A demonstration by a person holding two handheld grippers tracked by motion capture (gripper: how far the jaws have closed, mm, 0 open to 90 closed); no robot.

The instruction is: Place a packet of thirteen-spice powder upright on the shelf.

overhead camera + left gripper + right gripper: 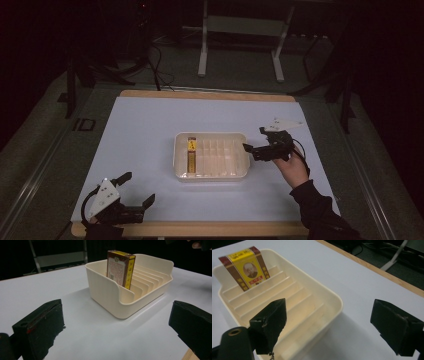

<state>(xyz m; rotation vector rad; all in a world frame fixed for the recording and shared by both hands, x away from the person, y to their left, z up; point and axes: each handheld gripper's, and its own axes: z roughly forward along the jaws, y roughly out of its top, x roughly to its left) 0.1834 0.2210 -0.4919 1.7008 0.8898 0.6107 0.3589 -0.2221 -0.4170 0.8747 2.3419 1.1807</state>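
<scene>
Box [191,154] upright on edge in tray [235,172] end slot, long axis front-to-back, well ahead of right gripper [256,142]. Right jaws wide open, empty, straddling tray's near rim. Left gripper [138,189] low over counter [145,125], open, empty.

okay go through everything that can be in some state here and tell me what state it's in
Left gripper: open, empty, near the table's front edge.
Right gripper: open, empty, at the tray's right end.
Box: upright on edge in the tray's leftmost slot.
Tray: other slots empty.
</scene>
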